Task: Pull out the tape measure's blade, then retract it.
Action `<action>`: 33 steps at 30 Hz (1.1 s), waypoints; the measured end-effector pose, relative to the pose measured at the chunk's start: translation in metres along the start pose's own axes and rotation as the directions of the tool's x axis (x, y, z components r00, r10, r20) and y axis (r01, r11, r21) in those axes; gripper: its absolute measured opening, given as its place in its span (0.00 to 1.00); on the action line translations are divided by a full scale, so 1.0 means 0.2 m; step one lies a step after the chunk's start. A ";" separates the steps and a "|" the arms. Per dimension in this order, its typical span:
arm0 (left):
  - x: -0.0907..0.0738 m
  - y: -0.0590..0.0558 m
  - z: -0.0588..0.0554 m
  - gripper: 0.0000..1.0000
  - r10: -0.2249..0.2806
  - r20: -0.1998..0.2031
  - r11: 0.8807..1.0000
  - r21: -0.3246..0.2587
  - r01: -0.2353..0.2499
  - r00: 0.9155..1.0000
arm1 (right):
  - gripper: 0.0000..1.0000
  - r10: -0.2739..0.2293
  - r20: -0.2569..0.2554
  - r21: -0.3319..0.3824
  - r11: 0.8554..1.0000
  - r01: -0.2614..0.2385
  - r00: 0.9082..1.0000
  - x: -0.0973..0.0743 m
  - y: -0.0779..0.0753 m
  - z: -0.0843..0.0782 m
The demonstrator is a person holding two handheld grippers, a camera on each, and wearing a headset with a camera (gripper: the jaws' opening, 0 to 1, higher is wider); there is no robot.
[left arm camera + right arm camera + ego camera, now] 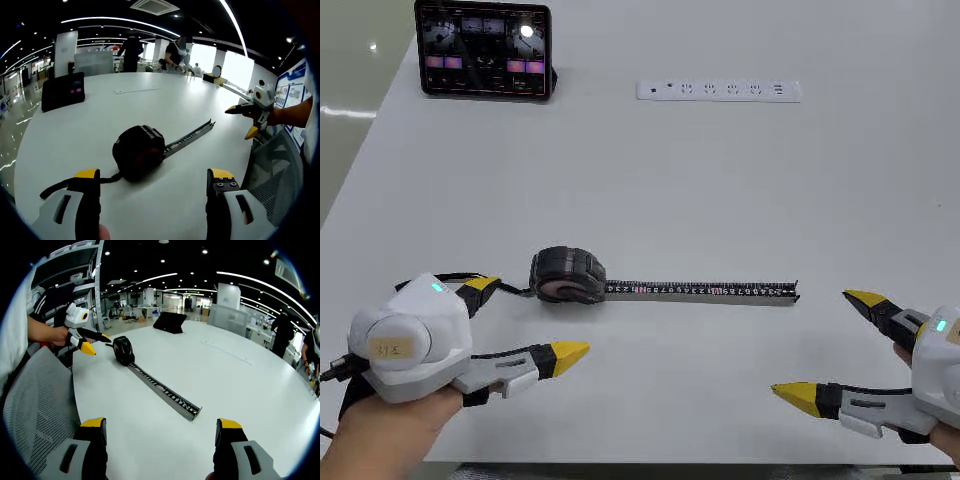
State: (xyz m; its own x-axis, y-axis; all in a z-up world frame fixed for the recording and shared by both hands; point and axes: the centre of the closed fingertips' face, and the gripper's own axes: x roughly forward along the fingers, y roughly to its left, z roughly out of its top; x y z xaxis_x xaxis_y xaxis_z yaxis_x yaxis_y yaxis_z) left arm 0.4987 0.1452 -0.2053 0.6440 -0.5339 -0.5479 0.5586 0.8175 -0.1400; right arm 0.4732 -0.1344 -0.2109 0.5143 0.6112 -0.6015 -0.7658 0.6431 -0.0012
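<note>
Head view: the tape measure [567,275] lies on the white table [720,180], its blade [700,291] drawn out rightward.

Left gripper view: the left gripper [154,174], jaws wide apart, faces the case [139,152]; the strap [55,187] perhaps touches one jaw.

Right gripper view: the right gripper [161,423], equally spread, faces the blade's tip [192,412].

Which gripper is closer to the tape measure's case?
Left. The left gripper is just beside the tape measure case, jaws open toward it; the right gripper is out by the far end of the blade.
</note>
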 end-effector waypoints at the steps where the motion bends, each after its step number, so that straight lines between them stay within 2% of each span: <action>1: 0.00 0.00 0.00 0.85 -0.003 0.000 1.000 -0.005 0.003 1.000 | 0.89 0.000 -0.001 0.000 1.000 0.000 1.000 0.00 0.00 0.00; 7: 0.04 -0.01 -0.01 0.85 -0.010 -0.002 1.000 -0.022 0.010 1.000 | 0.89 -0.001 -0.013 0.002 1.000 0.001 1.000 0.00 -0.03 -0.03; 10: 0.06 0.00 0.00 0.85 -0.009 0.008 0.998 -0.056 0.010 1.000 | 0.89 -0.002 -0.021 -0.003 1.000 0.002 1.000 0.00 -0.05 -0.04; 14: 0.08 0.00 0.00 0.84 -0.008 0.010 0.998 -0.068 0.008 1.000 | 0.89 -0.004 -0.026 -0.005 1.000 0.004 1.000 0.00 -0.07 -0.04; 19: 0.11 0.00 0.00 0.84 -0.015 0.013 0.996 -0.090 0.016 1.000 | 0.89 -0.015 -0.027 0.002 1.000 0.015 1.000 -0.01 -0.14 -0.05; 33: 0.15 -0.02 0.05 0.83 -0.018 0.046 0.989 -0.149 0.025 0.999 | 0.88 -0.011 -0.049 -0.002 1.000 0.011 0.999 0.00 -0.16 -0.06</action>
State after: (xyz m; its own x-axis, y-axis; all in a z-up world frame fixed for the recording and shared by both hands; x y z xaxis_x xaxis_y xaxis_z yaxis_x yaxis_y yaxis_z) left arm 0.5216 0.1238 -0.2141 0.6575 -0.5578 -0.5065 0.4902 0.8272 -0.2747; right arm 0.4930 -0.1609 -0.2203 0.5031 0.5810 -0.6397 -0.7610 0.6486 -0.0094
